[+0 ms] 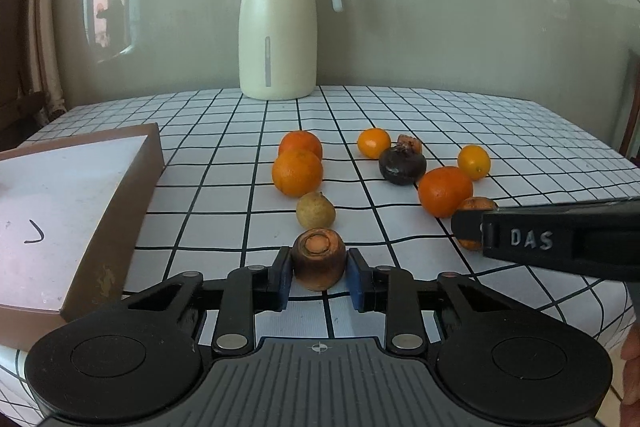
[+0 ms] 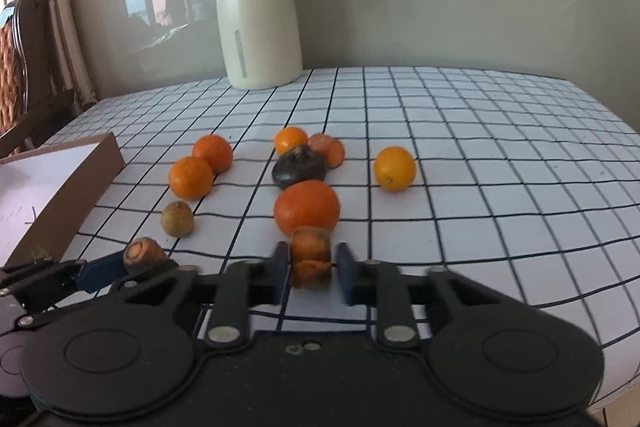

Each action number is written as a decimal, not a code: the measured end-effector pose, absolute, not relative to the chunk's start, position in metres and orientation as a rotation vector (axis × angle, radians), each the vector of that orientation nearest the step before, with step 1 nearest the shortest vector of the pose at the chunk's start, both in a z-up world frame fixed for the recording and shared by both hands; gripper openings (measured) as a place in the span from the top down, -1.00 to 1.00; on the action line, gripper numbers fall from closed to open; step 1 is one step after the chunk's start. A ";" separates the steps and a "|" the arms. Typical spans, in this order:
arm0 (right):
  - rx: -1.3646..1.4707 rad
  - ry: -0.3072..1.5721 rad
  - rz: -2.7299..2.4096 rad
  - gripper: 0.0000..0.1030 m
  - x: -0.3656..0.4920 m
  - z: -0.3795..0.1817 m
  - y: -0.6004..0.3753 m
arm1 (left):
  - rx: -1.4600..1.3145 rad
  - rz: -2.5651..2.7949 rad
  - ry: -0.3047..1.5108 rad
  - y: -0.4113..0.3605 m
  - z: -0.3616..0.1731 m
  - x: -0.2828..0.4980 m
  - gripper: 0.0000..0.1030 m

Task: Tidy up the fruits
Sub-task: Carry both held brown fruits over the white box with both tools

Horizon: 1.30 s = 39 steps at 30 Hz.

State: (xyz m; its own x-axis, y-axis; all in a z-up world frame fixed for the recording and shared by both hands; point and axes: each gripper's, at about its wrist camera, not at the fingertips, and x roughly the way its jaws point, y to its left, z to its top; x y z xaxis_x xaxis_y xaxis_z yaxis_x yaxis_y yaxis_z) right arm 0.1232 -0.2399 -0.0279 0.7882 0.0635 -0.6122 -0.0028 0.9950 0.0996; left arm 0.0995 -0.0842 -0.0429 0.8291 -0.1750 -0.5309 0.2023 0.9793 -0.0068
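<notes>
— Black linkage arms fill the bottom of each wrist view. What does the left gripper [image 1: 319, 269] hold?

— Its blue pads are clamped on a carrot stub [image 1: 319, 259], cut end facing away, just above the checked tablecloth [image 1: 224, 163]. The same stub shows at the lower left of the right wrist view [image 2: 141, 254].

— And the right gripper [image 2: 312, 269]?

— Closed on a second orange carrot piece [image 2: 311, 255], though that view is blurred and a thin gap seems to show beside the right pad. From the left view its black finger reaches in from the right over that piece [image 1: 476, 205].

— Where is the rest of the fruit?

— Just beyond the first stub lies a small tan fruit [image 1: 315, 210], then two oranges [image 1: 297, 172] touching each other. A larger orange [image 2: 307, 207] sits right behind the second piece, with a dark purple fruit [image 2: 299, 169] past it, a small yellow-orange citrus [image 2: 394, 168] to the right, another [image 2: 291, 139] farther back, and a third carrot piece [image 2: 328, 149].

— Anything else?

— A brown box with a white floor [image 1: 152, 163] stands at the left, and a cream jug [image 1: 278, 27] by the wall.
</notes>
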 end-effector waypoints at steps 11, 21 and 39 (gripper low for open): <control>0.103 0.640 0.046 0.75 0.112 -0.027 -0.244 | 0.043 -0.200 0.547 -0.083 -0.042 0.096 0.44; 0.112 0.578 0.071 0.75 0.088 -0.013 -0.250 | 0.014 -0.192 0.495 -0.063 -0.025 0.080 0.44; 0.090 0.462 0.302 0.75 0.084 0.008 -0.184 | -0.056 -0.036 0.395 0.033 0.002 0.052 0.44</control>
State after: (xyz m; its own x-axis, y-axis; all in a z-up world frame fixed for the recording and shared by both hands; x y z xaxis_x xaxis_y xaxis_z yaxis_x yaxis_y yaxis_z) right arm 0.0837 -0.1838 0.0082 0.8519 0.3064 -0.4246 -0.2659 0.9517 0.1533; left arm 0.0522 0.0329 0.0016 0.9224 -0.0456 -0.3836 0.0239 0.9978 -0.0612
